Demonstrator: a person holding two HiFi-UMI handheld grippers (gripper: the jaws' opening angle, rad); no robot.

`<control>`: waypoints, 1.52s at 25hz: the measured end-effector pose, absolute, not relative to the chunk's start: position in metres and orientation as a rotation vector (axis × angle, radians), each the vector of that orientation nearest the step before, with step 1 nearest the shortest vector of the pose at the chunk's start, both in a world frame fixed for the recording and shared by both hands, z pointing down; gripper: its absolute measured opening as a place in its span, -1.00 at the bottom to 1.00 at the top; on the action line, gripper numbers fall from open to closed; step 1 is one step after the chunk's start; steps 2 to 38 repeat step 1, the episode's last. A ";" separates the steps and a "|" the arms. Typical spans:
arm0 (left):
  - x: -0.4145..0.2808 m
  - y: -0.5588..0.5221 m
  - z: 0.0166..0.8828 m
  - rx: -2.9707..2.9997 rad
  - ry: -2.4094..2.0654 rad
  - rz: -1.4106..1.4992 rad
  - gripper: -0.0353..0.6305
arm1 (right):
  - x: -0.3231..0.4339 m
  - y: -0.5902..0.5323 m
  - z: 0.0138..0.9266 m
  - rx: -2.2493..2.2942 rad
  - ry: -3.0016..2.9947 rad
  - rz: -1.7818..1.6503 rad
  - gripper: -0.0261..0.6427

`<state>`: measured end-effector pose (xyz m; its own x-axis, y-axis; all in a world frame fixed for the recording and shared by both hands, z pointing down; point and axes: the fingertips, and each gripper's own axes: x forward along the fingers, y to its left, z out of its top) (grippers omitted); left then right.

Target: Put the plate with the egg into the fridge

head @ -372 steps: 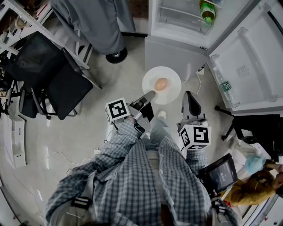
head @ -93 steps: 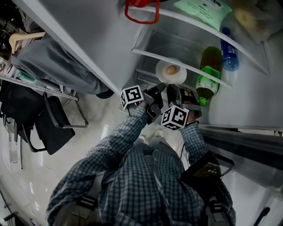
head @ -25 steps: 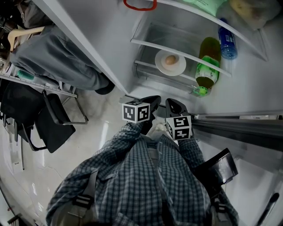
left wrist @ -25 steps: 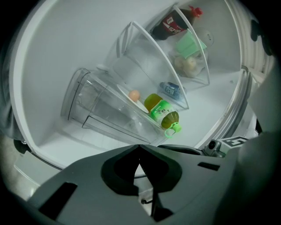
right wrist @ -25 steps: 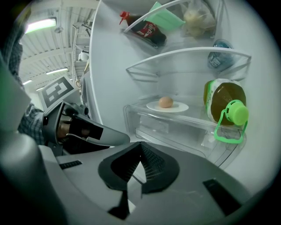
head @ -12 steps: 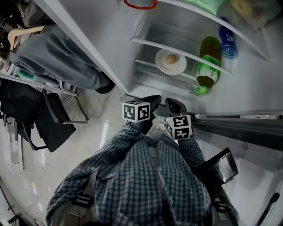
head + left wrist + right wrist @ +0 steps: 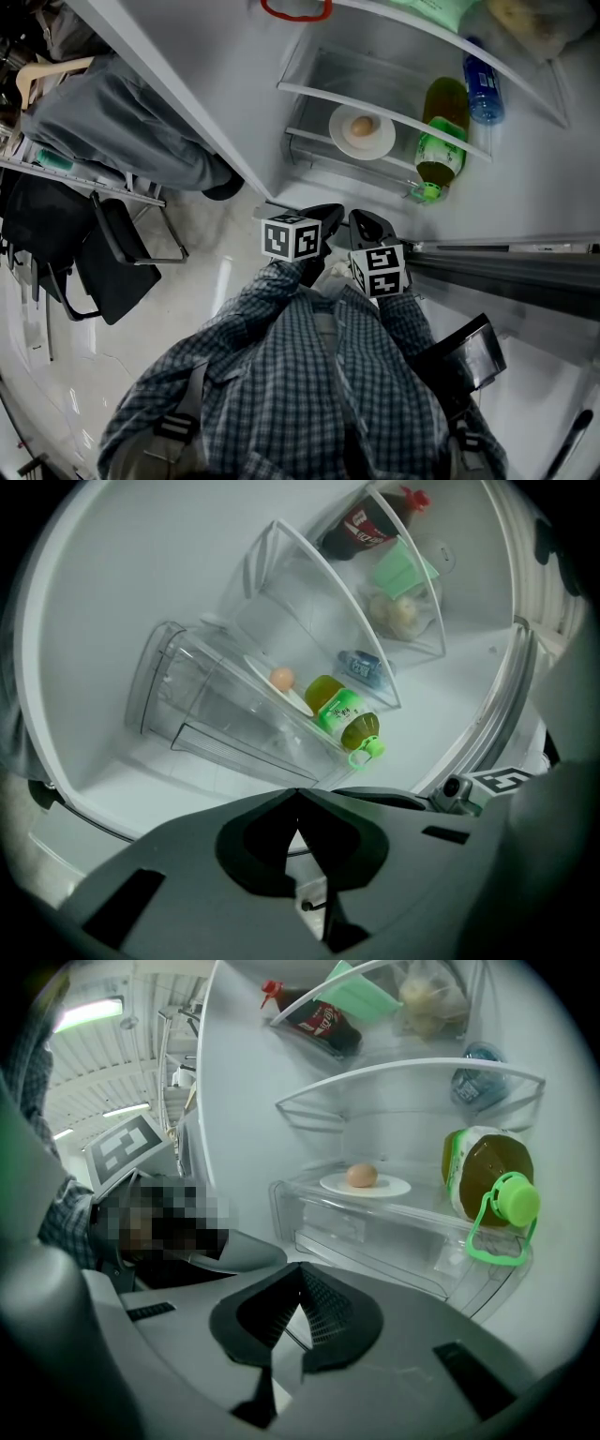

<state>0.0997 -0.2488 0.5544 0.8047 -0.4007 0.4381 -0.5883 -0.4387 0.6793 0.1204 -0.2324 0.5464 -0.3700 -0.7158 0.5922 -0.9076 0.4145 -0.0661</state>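
Observation:
The white plate point(image 7: 362, 134) with the brown egg point(image 7: 364, 125) rests on the fridge shelf above a clear drawer point(image 7: 328, 155); nothing holds it. In the right gripper view the plate point(image 7: 386, 1187) and egg point(image 7: 361, 1176) sit level, left of a green-capped tea bottle point(image 7: 487, 1183). The left gripper view shows the same plate point(image 7: 298, 701) and egg point(image 7: 281, 678) tilted by the camera. My left gripper point(image 7: 328, 214) and right gripper point(image 7: 362, 219) hang side by side below the fridge opening, well short of the shelf. Both the left gripper point(image 7: 298, 801) and right gripper point(image 7: 300, 1275) are shut with nothing in them.
The tea bottle point(image 7: 439, 141) lies right of the plate, a blue bottle point(image 7: 482, 89) behind it. Higher shelves hold a green packet point(image 7: 349, 996) and a sauce bottle point(image 7: 314, 1012). A person in grey trousers point(image 7: 131, 127) and black chairs point(image 7: 98, 258) are at left; the fridge door point(image 7: 525, 272) stands at right.
The plate went from my left gripper, out in front of the fridge, onto the shelf. Both grippers have pulled back from it. Over the last second almost nothing moves.

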 end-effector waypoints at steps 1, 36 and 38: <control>0.100 -0.249 0.554 2.089 -0.728 0.265 -0.88 | 0.120 -0.232 0.547 1.374 -2.197 0.531 -0.90; 0.100 -0.249 0.554 2.089 -0.728 0.265 -0.88 | 0.120 -0.232 0.547 1.374 -2.197 0.531 -0.90; 0.100 -0.249 0.554 2.089 -0.728 0.265 -0.88 | 0.120 -0.232 0.547 1.374 -2.197 0.531 -0.90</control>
